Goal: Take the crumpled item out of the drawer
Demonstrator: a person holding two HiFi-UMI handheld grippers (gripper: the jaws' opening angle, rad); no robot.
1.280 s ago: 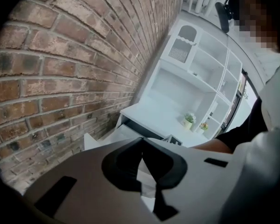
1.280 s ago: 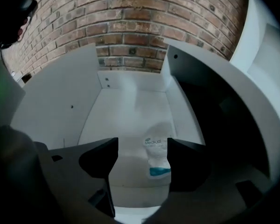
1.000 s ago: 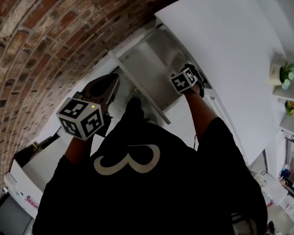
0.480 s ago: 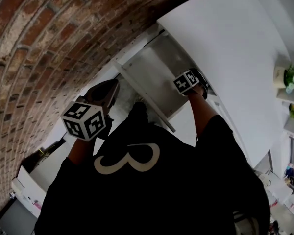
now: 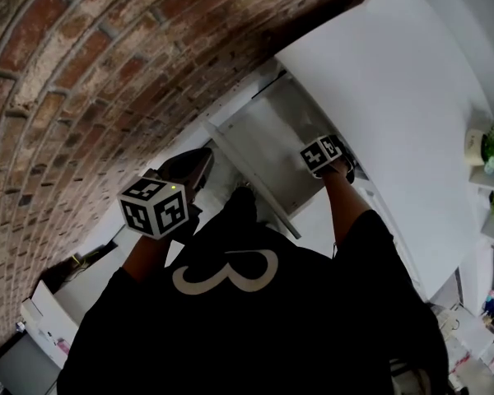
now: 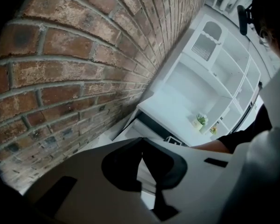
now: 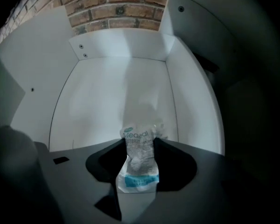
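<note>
A crumpled white and blue plastic packet (image 7: 139, 162) lies on the floor of the open white drawer (image 7: 107, 97) and stands up between my right gripper's (image 7: 140, 141) jaws. Those jaws are closing, and both touch the packet's sides. In the head view the right gripper (image 5: 325, 156) reaches down into the drawer (image 5: 267, 134), with its fingertips hidden below its marker cube. My left gripper (image 5: 196, 164) hangs outside the drawer's left front, beside the brick wall. Its jaws (image 6: 141, 141) meet at the tips with nothing between them.
A brick wall (image 5: 107, 72) runs along the left and behind the drawer. A white countertop (image 5: 395, 81) lies above the drawer, with a small potted plant (image 5: 482, 142) at its far right. White shelves (image 6: 210, 45) stand beyond. The person's dark shirt fills the lower head view.
In the head view the whole scene has shifted slightly right and down. The right gripper stays down in the drawer, and the left gripper holds its place by the wall.
</note>
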